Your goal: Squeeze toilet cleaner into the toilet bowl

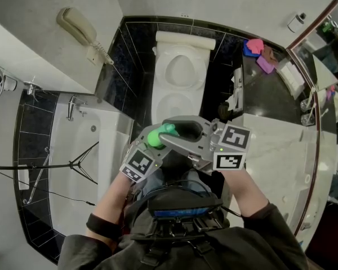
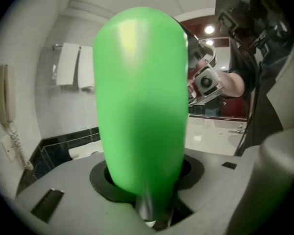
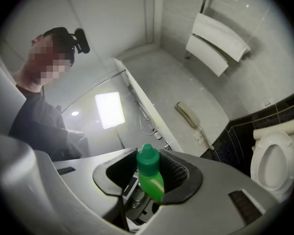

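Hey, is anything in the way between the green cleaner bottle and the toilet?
Nothing visible stands between the green bottle and the toilet ahead. But its cap is on, clamped in the right gripper, while the left gripper holds the body.

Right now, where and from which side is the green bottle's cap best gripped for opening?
Grip the cap across two opposite sides, coming from the person's right, as the right gripper does. The left gripper clamps the green bottle round its wide body, so the narrow round cap is the part left free.
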A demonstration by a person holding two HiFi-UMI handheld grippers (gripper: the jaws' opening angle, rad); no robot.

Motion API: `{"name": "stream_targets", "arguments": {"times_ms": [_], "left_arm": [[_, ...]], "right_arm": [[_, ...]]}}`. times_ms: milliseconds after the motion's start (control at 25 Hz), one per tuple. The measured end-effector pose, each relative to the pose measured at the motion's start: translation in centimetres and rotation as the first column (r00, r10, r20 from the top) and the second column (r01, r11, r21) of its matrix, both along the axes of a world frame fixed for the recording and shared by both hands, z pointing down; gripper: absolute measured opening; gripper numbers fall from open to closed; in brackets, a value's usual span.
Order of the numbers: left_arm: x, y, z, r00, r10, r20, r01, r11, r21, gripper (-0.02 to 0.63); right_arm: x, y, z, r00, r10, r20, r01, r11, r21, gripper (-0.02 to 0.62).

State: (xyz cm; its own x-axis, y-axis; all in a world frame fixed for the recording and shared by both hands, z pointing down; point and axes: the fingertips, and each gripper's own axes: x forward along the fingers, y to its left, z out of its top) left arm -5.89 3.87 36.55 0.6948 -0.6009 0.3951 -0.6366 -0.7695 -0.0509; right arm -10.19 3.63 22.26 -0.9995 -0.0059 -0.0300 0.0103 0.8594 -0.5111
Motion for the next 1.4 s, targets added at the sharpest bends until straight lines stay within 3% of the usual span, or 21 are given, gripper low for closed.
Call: {"name": "stream_targets", "arguments": {"times_ms": [120, 280, 480, 600, 720, 880, 1000, 1120, 1200, 1320, 1400], "left_arm": [[1.1, 2.3, -0.3, 0.986, 0.156, -0.055, -0.158, 0.986, -0.053, 0.193], [1.7, 4.4, -0.7, 0.951, 0.300, -0.078, -0.306, 0.948, -0.089, 0.193], [2.1, 6.2, -1.1, 0.905, 0.415, -0.092, -0.424, 0.899, -0.112, 0.193], [2.2, 6.3, -1.3, 0.897, 0.433, -0.089, -0.441, 0.891, -0.108, 0.193], [2.1, 5.8, -1.1, 0.911, 0.404, -0.078, -0.410, 0.907, -0.095, 0.193], [2.1, 5.3, -1.0, 0.924, 0.374, -0.077, -0.379, 0.922, -0.078, 0.193], [1.9, 4.4, -1.0, 0.942, 0.330, -0.060, -0.333, 0.941, -0.055, 0.193], [1.2, 2.8, -1.0, 0.973, 0.228, -0.033, -0.228, 0.974, -0.011, 0.193], [0.8, 1.6, -0.7, 0.990, 0.142, -0.005, -0.142, 0.990, 0.029, 0.193], [0.0, -0.2, -0.3, 1.000, -0.008, 0.024, 0.006, 0.997, 0.081, 0.193], [-0.8, -1.3, 0.7, 0.992, -0.117, 0.046, 0.112, 0.989, 0.097, 0.193]], "right_arm": [[0.2, 1.3, -0.6, 0.997, -0.072, 0.019, 0.070, 0.991, 0.114, 0.144], [0.7, 2.8, -1.3, 0.986, -0.162, 0.025, 0.149, 0.948, 0.279, 0.147], [1.1, 5.1, -2.1, 0.962, -0.273, -0.001, 0.247, 0.867, 0.432, 0.149], [1.3, 5.3, -2.1, 0.956, -0.294, -0.011, 0.262, 0.831, 0.491, 0.150], [1.3, 5.0, -1.8, 0.961, -0.275, -0.020, 0.250, 0.840, 0.482, 0.152], [1.1, 4.4, -1.7, 0.972, -0.234, -0.007, 0.214, 0.876, 0.432, 0.170], [0.9, 4.0, -1.8, 0.975, -0.222, 0.028, 0.199, 0.918, 0.344, 0.207], [0.4, 3.2, -2.1, 0.982, -0.174, 0.072, 0.151, 0.958, 0.245, 0.270], [0.1, 1.7, -1.6, 0.993, -0.097, 0.073, 0.081, 0.977, 0.198, 0.267], [0.0, -0.1, -0.4, 0.999, -0.011, 0.037, 0.008, 0.997, 0.079, 0.267], [0.1, -0.9, 0.1, 1.000, 0.024, 0.009, -0.024, 1.000, -0.006, 0.265]]}}
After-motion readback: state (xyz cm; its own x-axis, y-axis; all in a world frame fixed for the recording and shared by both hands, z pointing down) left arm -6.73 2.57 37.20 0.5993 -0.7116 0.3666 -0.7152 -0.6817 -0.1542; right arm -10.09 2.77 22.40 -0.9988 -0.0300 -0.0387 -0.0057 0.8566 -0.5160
